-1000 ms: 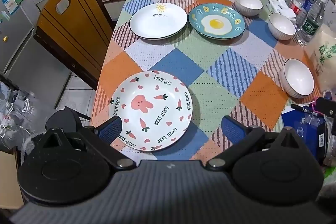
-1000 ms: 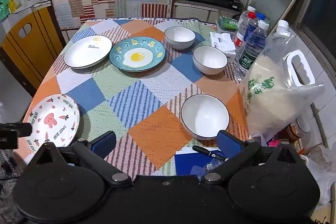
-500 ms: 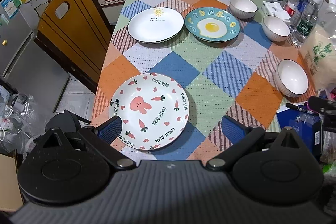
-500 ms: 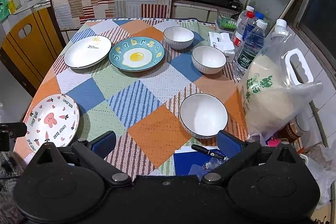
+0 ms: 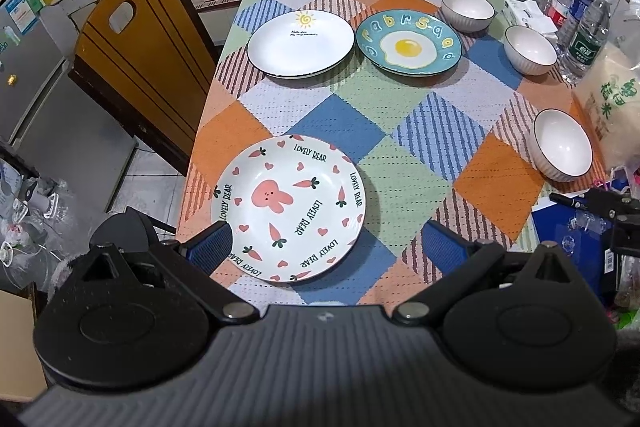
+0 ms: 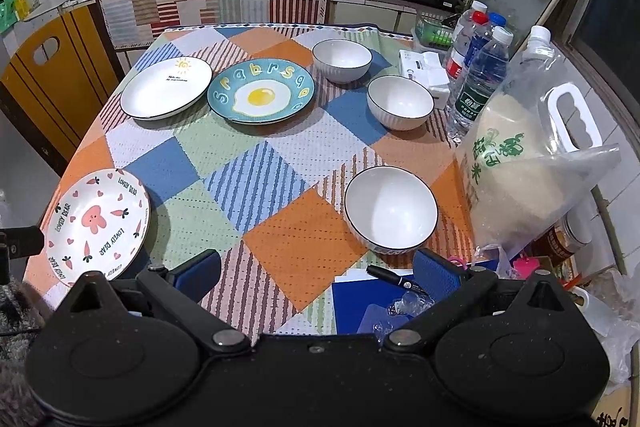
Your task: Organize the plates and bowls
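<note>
While I hold both over the near table edge, nothing is gripped.
Left gripper [image 5: 326, 247]: my jaws spread wide, the bunny plate [image 5: 289, 209] below them.
Right gripper [image 6: 318, 273]: jaws spread, near bowl [image 6: 391, 209] just beyond its right finger.
Table [image 6: 256, 183]: patchwork cloth; kitchen counter behind.
Far plates: sun plate [image 5: 301, 43] left of the egg plate [image 5: 408, 43].
Bowls: two more, [image 6: 342, 61] and [image 6: 400, 101], far right, all empty.
Writing: "LOVELY BEAR" on the bunny plate.
Right edge: water bottles [image 6: 478, 83], rice bag [image 6: 520, 183].
</note>
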A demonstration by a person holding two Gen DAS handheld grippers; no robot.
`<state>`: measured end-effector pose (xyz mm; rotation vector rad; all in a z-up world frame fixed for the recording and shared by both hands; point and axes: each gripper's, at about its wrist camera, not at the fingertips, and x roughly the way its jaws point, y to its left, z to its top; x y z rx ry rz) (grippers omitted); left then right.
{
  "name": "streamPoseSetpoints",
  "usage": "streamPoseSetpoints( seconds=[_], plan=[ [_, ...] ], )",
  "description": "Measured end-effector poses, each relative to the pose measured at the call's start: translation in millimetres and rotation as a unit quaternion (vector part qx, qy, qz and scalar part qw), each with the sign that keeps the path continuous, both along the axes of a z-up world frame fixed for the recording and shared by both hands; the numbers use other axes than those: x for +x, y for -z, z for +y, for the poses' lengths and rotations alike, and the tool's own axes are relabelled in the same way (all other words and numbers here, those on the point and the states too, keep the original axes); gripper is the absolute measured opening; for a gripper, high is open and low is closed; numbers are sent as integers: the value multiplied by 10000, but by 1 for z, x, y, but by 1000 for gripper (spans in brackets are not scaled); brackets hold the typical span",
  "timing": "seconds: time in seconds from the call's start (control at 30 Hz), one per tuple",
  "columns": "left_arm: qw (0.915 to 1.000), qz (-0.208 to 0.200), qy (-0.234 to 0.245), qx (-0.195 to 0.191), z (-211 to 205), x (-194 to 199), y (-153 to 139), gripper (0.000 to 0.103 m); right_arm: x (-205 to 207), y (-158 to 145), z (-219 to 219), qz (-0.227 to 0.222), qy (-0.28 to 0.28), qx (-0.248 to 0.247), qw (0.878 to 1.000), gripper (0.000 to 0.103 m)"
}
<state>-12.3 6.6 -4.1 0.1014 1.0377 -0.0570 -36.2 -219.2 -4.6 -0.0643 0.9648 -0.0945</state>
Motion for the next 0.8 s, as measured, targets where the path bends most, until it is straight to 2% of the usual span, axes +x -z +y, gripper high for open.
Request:
streamPoseSetpoints(
  seconds=[0.8],
  plan=[
    [9998, -156, -34, -83, 7, -5, -7, 103, -1, -2, 7, 0, -78, -42, 10000, 103]
  ],
)
